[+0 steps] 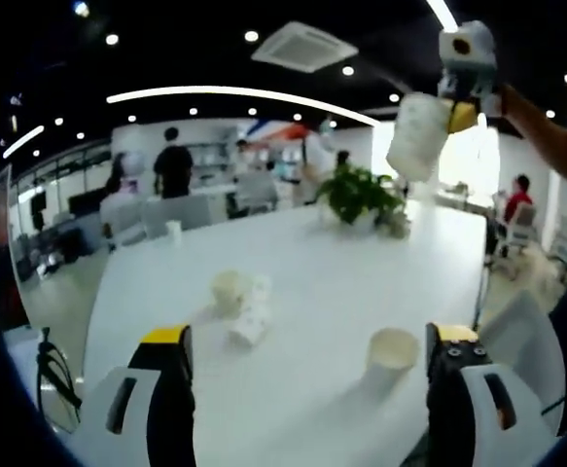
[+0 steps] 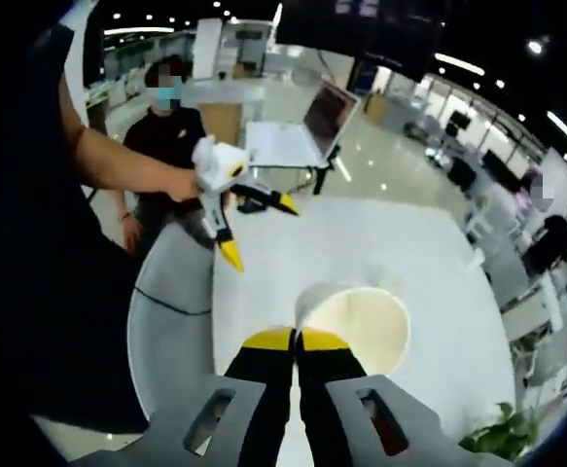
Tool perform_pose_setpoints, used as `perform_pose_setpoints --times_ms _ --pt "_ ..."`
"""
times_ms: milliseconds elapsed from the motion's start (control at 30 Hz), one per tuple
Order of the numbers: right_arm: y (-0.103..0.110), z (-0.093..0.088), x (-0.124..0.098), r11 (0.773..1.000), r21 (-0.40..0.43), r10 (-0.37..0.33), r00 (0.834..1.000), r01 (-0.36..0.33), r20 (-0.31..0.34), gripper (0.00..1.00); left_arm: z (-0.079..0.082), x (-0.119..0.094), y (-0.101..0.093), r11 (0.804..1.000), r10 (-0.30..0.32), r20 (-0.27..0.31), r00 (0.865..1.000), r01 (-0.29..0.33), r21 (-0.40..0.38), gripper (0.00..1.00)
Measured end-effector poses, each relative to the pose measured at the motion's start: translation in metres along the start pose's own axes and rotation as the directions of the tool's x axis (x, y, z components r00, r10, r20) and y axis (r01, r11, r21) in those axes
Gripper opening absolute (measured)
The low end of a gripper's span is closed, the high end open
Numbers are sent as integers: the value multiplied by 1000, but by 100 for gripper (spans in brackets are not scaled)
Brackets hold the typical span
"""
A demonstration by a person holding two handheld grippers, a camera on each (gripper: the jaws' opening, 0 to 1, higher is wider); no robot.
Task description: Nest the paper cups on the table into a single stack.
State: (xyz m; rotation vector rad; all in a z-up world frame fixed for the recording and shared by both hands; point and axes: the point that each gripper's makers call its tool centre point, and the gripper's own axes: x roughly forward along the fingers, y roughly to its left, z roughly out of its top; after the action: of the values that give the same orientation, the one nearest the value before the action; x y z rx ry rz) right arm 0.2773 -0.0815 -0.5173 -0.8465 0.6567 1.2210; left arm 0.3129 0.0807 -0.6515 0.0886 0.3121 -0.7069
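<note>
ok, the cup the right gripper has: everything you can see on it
A white paper cup, cream inside, looks empty. The right gripper pinches its rim, jaws nearly closed, one inside the mouth, one outside. In the left gripper view it is the same cup held aloft and tilted above the white table, touching nothing but the jaws. Its wall looks faintly textured or patterned; too blurred to tell.

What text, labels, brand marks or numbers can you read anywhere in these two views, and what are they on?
No text can be read in either view.
The held paper cup in the right claw looks plain.
The upright cup and the tipped cups on the table show no print.
The laptop screen is too blurred to read.
The left claw shows no marking.
</note>
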Motion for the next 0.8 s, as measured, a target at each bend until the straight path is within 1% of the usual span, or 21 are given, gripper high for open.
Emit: perform_pose_setpoints --times_ms 67,133,233,267,367,433,533,600,800 --pt "1 1 4 999 -30 9 999 -10 -49 0 -3 -1 0 1000 0 -9 1000 0 8 98" --pt "1 3 6 998 -54 10 996 -15 -83 0 -6 -2 1 1000 5 -14 1000 -5 21 98" --pt "-1 7 10 997 -74 12 989 -24 -149 0 -12 -6 2 1000 4 -27 1000 -3 29 98" --pt "-1 8 10 995 -91 10 982 -28 -187 0 -14 -9 4 1000 3 -30 1000 -3 19 98" --pt "2 14 11 993 -109 21 971 -48 -240 0 -15 -15 6 1000 -2 -18 1000 2 11 98" --pt "4 16 12 990 -123 28 962 -64 -273 0 -19 -16 7 1000 -4 -30 1000 4 7 98" --pt "7 16 16 988 -130 39 949 -83 -312 0 -19 -18 10 1000 -1 -28 1000 1 8 98" --pt "7 16 19 987 -134 36 944 -85 -328 0 -20 -18 11 1000 1 -28 1000 -1 0 98" --pt "8 12 24 988 -125 43 933 -94 -356 0 -21 -16 11 1000 -2 -39 999 3 7 98"
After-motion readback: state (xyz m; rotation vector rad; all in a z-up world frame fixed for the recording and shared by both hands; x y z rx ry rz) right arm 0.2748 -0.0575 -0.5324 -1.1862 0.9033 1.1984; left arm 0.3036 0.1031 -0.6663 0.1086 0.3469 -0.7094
